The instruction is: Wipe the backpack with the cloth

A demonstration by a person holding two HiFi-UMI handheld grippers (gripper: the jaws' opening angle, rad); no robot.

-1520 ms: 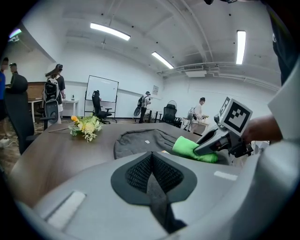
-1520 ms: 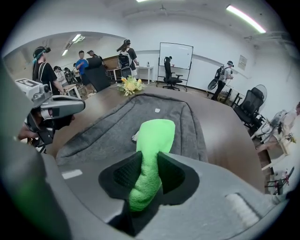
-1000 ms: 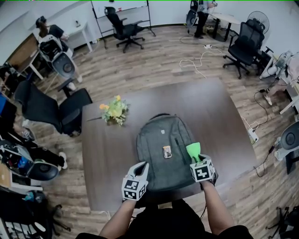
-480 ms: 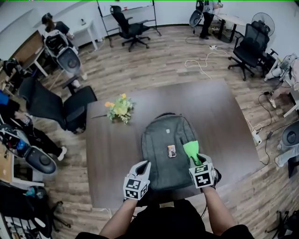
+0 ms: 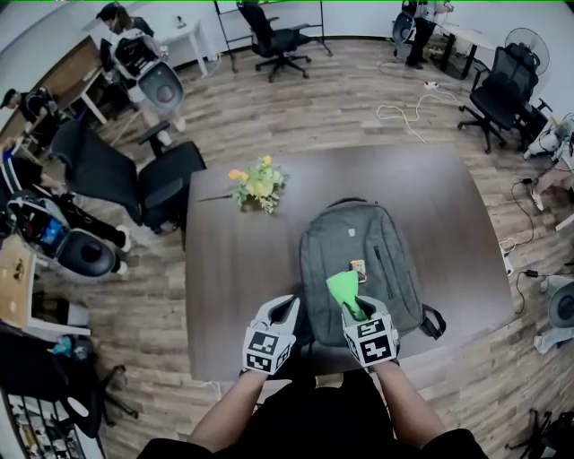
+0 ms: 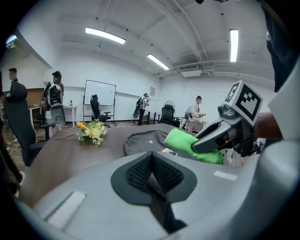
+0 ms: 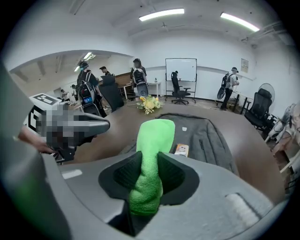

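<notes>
A grey backpack (image 5: 363,255) lies flat on the dark table (image 5: 233,269), with a small tag (image 5: 357,266) on its front. My right gripper (image 5: 352,305) is shut on a bright green cloth (image 5: 343,291) and hovers over the backpack's near end. The right gripper view shows the cloth (image 7: 151,154) pinched between the pads and sticking out forward over the backpack (image 7: 201,136). My left gripper (image 5: 289,309) is shut and empty, beside the backpack's near left corner. From the left gripper view, the cloth (image 6: 190,145) and the backpack (image 6: 145,139) lie ahead.
A bunch of yellow flowers (image 5: 258,186) lies on the table left of the backpack's top. Office chairs (image 5: 143,184) stand by the table's left side, more around the room. People stand at the far left (image 5: 121,27) and back. Cables trail on the wood floor.
The head view has shifted, so the table and backpack now sit further right. My right gripper with the cloth has moved left over the backpack's near end. The left gripper stays alongside.
</notes>
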